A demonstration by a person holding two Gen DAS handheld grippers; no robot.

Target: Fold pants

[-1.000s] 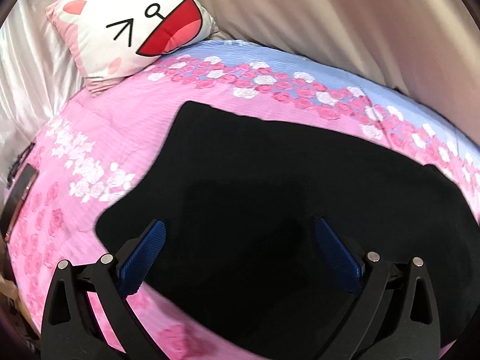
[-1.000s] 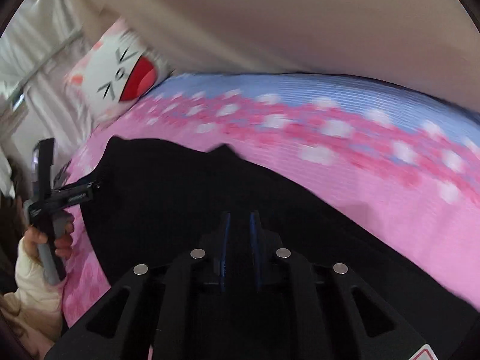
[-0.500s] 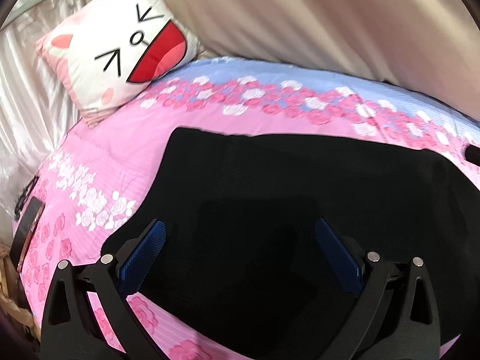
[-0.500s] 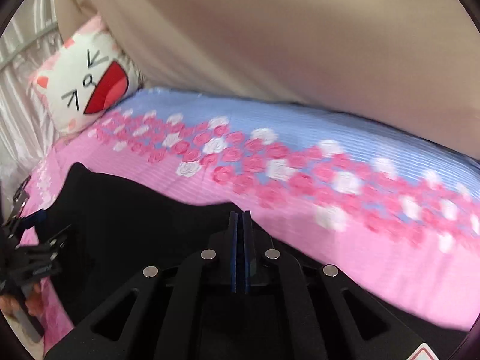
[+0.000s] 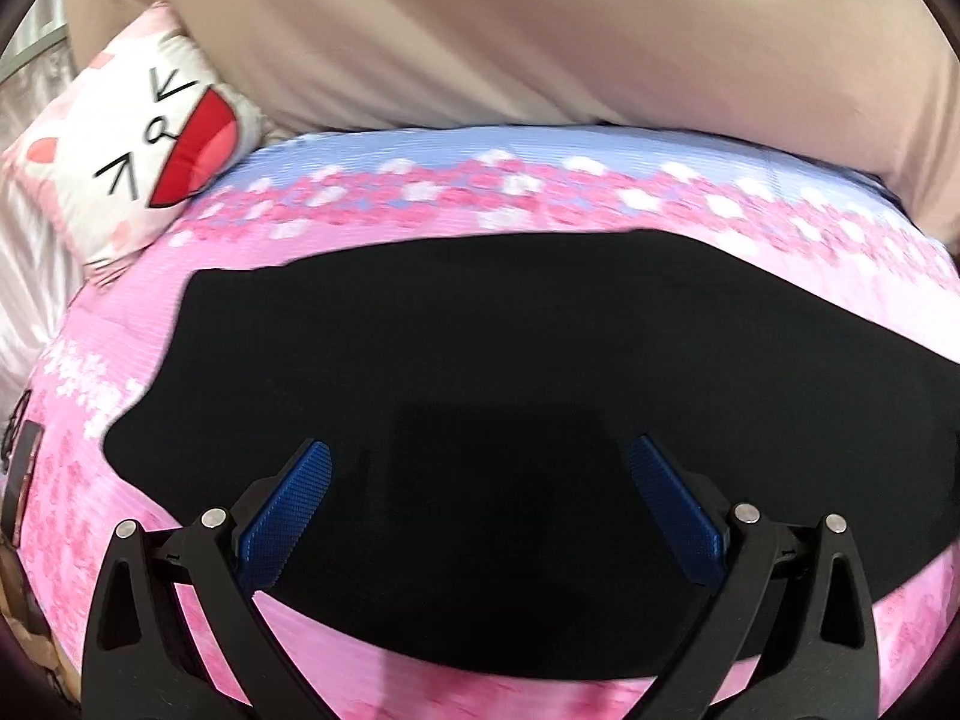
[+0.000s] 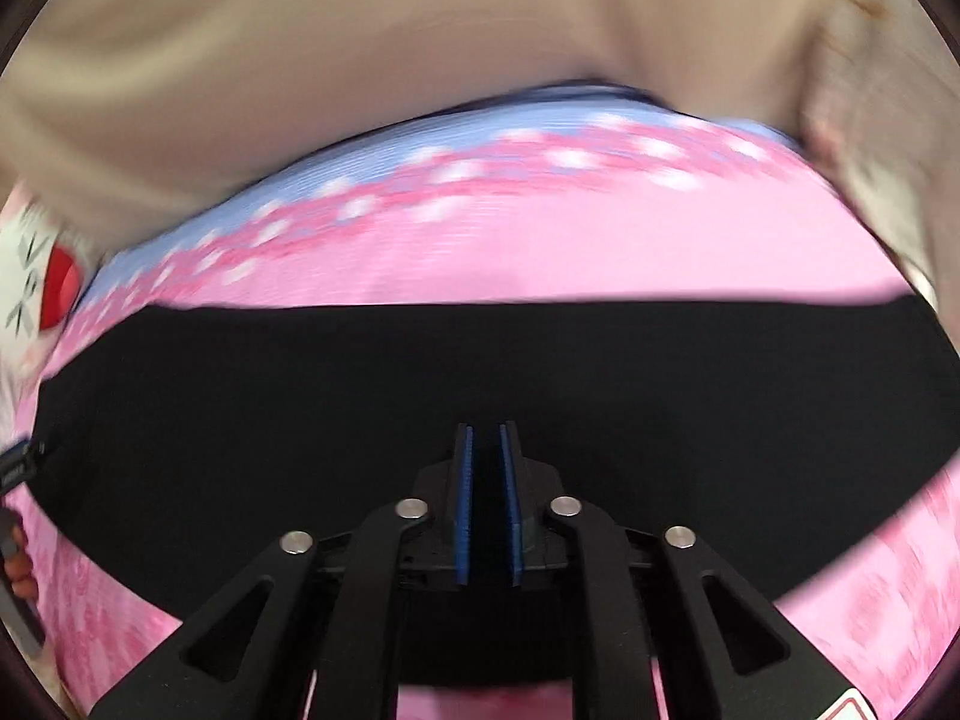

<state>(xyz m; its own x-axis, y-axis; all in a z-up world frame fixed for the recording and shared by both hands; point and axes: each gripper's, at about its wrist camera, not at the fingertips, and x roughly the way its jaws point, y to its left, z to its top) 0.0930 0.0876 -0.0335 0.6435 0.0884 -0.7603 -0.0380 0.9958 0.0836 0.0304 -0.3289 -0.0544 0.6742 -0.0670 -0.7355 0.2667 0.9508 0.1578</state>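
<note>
The black fabric pants (image 5: pixel 510 372) lie flat on the bed's pink floral cover with a blue band (image 5: pixel 540 180), spread as one broad dark shape. The left gripper (image 5: pixel 480 468) hovers above the pants' near portion, its blue-padded fingers (image 5: pixel 288 510) spread wide with only dark cloth showing between them and nothing held. The right gripper (image 6: pixel 486 468) sits over the pants too, its blue fingers (image 6: pixel 463 504) drawn nearly together with a narrow gap; whether cloth is caught there cannot be told. Beyond the pants' left end, a white cat-face pillow with a red mouth (image 5: pixel 138 156) leans against the beige curtain (image 5: pixel 540 30).
</note>
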